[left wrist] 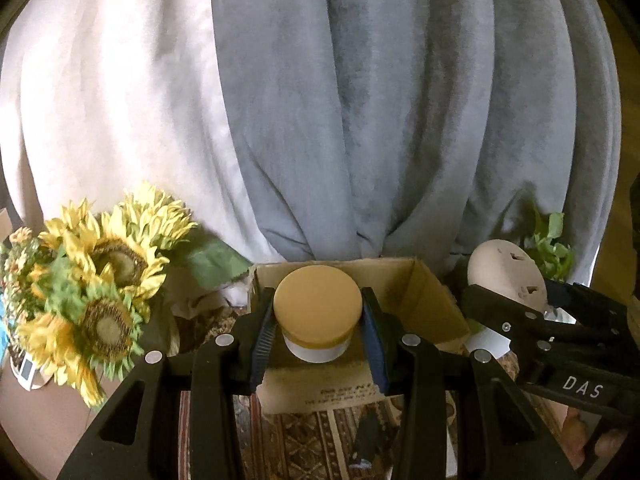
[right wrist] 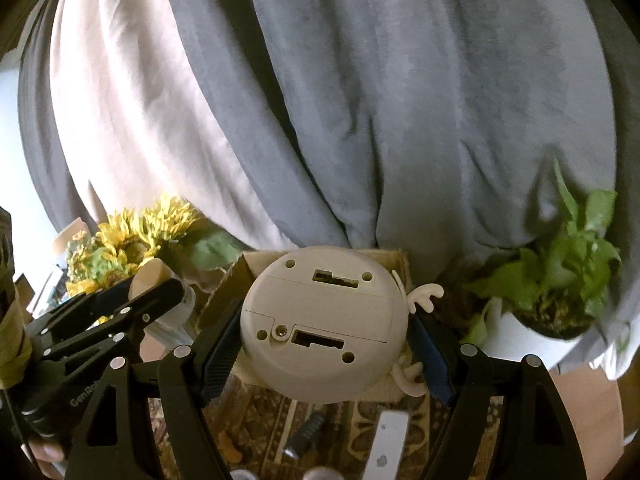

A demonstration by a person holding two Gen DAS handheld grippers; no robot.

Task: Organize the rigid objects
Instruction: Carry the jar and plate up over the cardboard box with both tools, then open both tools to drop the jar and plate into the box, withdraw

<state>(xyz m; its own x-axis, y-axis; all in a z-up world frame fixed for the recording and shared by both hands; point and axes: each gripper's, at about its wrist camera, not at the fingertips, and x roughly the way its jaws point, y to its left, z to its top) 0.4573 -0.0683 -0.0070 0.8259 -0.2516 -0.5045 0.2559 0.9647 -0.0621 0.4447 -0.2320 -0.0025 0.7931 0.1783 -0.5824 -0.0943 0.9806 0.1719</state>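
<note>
Left wrist view: my left gripper (left wrist: 318, 322) clamps the yellow-lidded jar (left wrist: 318, 312) just short of the cardboard box (left wrist: 420, 292) — right gripper (right wrist: 326, 344) grips the white gadget (right wrist: 324, 324) beside it.

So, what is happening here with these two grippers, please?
A person is tidying objects with a gripper in each hand. The left gripper clamps a white jar with a yellow lid, and the right gripper clamps a round beige device with small antlers. Both are held in front of an open cardboard box.

Two close wrist views angled down over one shared cardboard box (left wrist: 420, 300), curtains (right wrist: 360, 120) behind.
</note>
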